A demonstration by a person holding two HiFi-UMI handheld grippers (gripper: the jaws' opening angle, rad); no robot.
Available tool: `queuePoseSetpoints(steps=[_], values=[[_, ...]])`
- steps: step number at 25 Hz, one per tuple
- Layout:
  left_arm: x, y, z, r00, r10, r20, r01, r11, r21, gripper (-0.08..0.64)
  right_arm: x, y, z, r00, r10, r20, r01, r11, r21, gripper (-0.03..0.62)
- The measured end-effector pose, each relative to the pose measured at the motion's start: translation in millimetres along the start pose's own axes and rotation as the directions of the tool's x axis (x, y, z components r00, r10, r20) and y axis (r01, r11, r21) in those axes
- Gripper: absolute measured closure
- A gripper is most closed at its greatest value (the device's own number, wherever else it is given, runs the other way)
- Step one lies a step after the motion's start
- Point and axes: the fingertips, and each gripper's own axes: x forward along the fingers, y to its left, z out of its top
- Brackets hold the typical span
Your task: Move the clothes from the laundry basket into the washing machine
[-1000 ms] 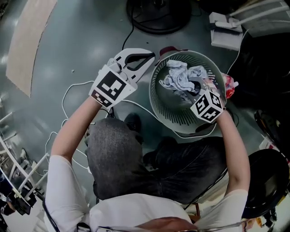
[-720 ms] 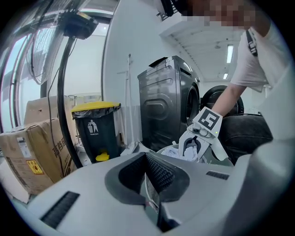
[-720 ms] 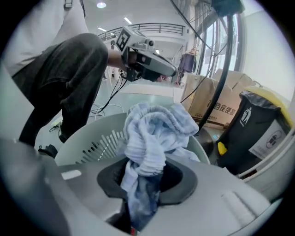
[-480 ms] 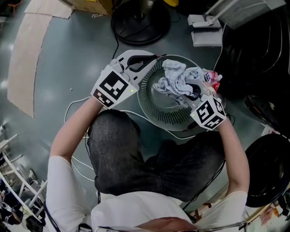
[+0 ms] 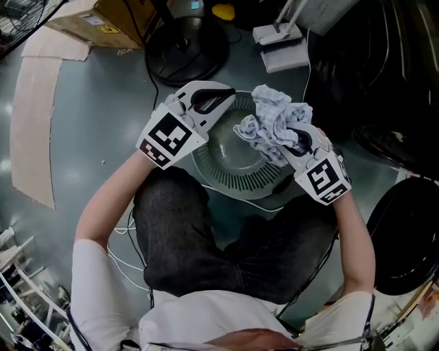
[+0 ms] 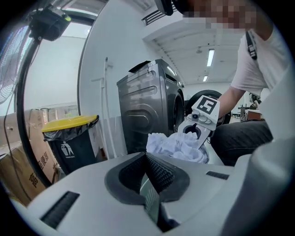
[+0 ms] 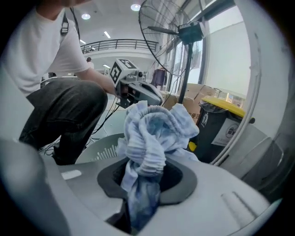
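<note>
The round grey laundry basket (image 5: 233, 171) sits on the floor in front of the person's knees. My right gripper (image 5: 300, 140) is shut on a bundle of pale blue-grey clothes (image 5: 274, 120) and holds it above the basket's right rim. In the right gripper view the clothes (image 7: 150, 133) bulge up out of the shut jaws. My left gripper (image 5: 230, 92) is at the basket's far left rim, shut on a thin pale strip of that rim (image 6: 150, 198). The grey washing machine (image 6: 152, 108) stands beyond the basket in the left gripper view.
A black bin with a yellow lid (image 6: 69, 138) stands left of the washing machine. A standing fan (image 7: 170, 27) has its round black base (image 5: 182, 41) just beyond the basket. A cardboard box (image 5: 103, 20) and white cables (image 5: 127, 226) lie on the floor.
My right gripper has risen out of the basket with the clothes bundle in it. The left gripper has stayed at the basket's rim and moved with it.
</note>
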Motion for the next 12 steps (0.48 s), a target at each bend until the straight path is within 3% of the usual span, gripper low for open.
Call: queuePoseSetpoints(steps=[12], values=[[66, -48, 46, 0.987, -0.162, 0.009, 0.16, 0.983, 0.086, 0.555, -87, -46, -17, 0.971, -0.233, 0.046, 0.224, 0.964, 0.14, 0.474]])
